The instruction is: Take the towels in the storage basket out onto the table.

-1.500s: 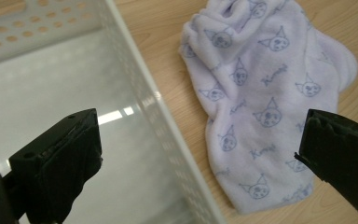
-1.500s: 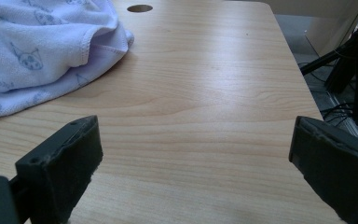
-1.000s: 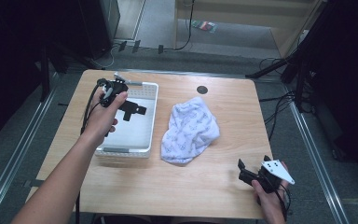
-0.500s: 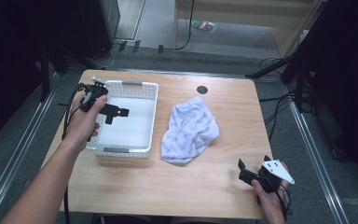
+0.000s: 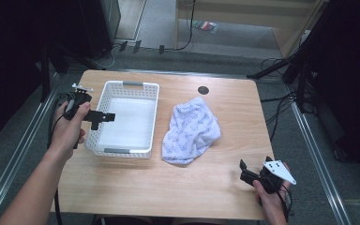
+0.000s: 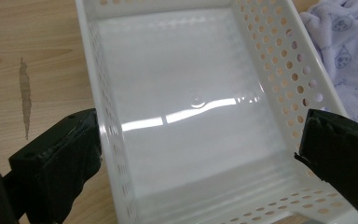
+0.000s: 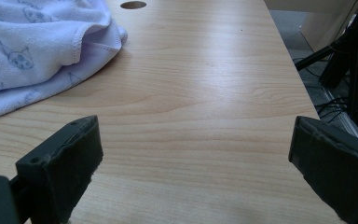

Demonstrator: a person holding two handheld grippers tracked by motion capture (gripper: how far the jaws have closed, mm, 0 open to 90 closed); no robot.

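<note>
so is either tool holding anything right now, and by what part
Nothing is held. The left tool hangs open over the white basket; the right tool is open above bare table.

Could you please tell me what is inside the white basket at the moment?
Nothing is inside the white basket: its glossy floor is bare in the left gripper view. The open left gripper hovers above its left rim, hiding a small patch.

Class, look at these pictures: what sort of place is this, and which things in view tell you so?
Probably a lab or studio for recording handling tasks: a lone wooden table ringed by cables on the floor, black stands, and hand-held grippers, left gripper and right gripper.
</note>
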